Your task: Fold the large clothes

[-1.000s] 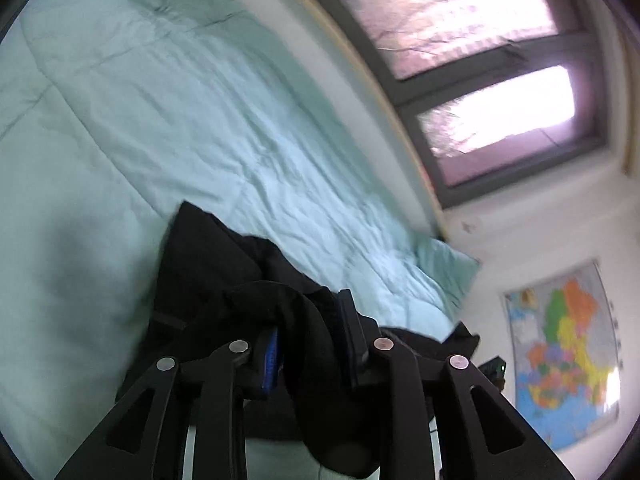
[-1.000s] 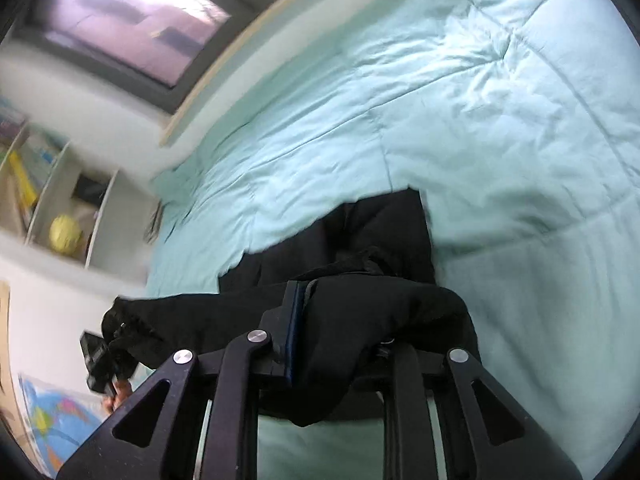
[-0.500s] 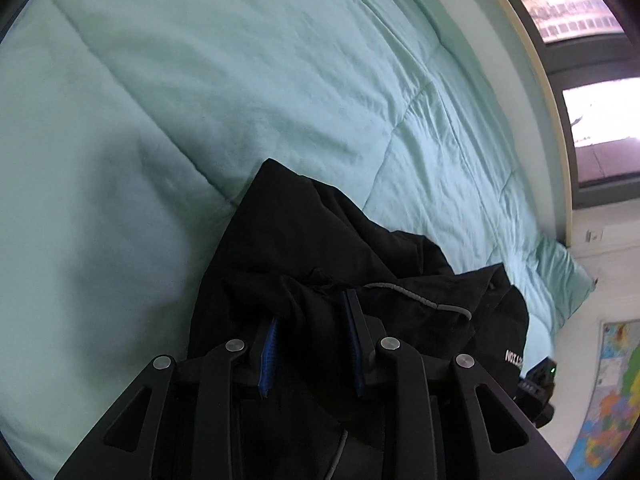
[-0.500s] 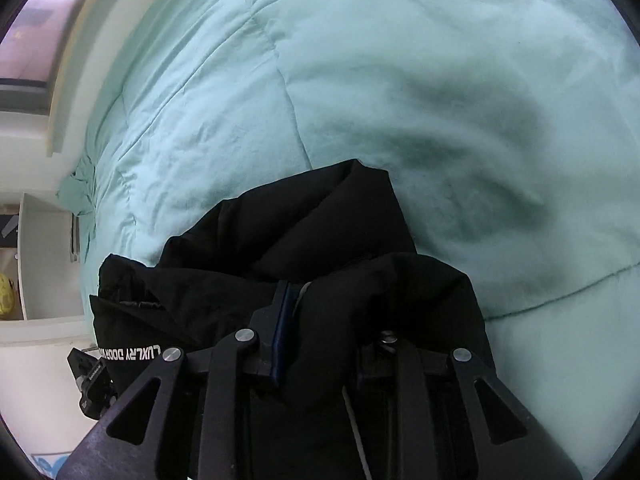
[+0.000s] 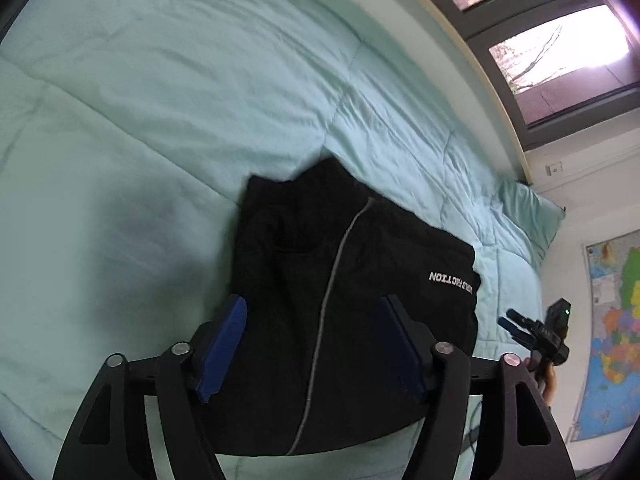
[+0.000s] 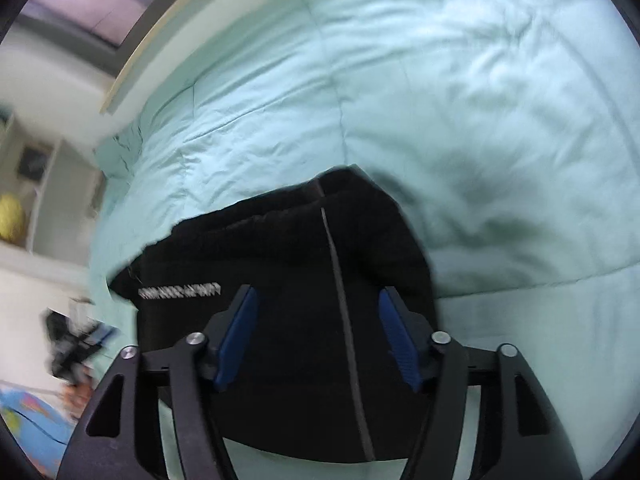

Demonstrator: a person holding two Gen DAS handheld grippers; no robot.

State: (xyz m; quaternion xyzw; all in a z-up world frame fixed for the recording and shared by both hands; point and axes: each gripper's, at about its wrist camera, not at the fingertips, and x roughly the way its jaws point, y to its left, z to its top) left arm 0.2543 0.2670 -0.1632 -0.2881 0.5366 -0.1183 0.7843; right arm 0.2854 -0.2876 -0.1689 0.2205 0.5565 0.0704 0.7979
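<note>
A black garment (image 5: 352, 280) with a grey stripe and white lettering lies folded flat on the pale green quilt (image 5: 168, 92). My left gripper (image 5: 312, 312) is open and empty above its near half. In the right wrist view the same garment (image 6: 288, 264) lies under my right gripper (image 6: 318, 302), which is open and empty too. The right gripper also shows in the left wrist view (image 5: 536, 334) past the garment's right edge. The left gripper shows blurred in the right wrist view (image 6: 76, 344).
The quilt covers the bed on all sides of the garment. A window (image 5: 560, 48) runs along the far side, a pillow (image 5: 524, 208) lies at the bed's end, a map (image 5: 612, 332) hangs on the wall, and a shelf (image 6: 28, 200) holds a yellow ball.
Both grippers were shut on bunched black fabric and carried it down onto the quilt. Now both have opened and let go, and the garment lies flat and folded.
</note>
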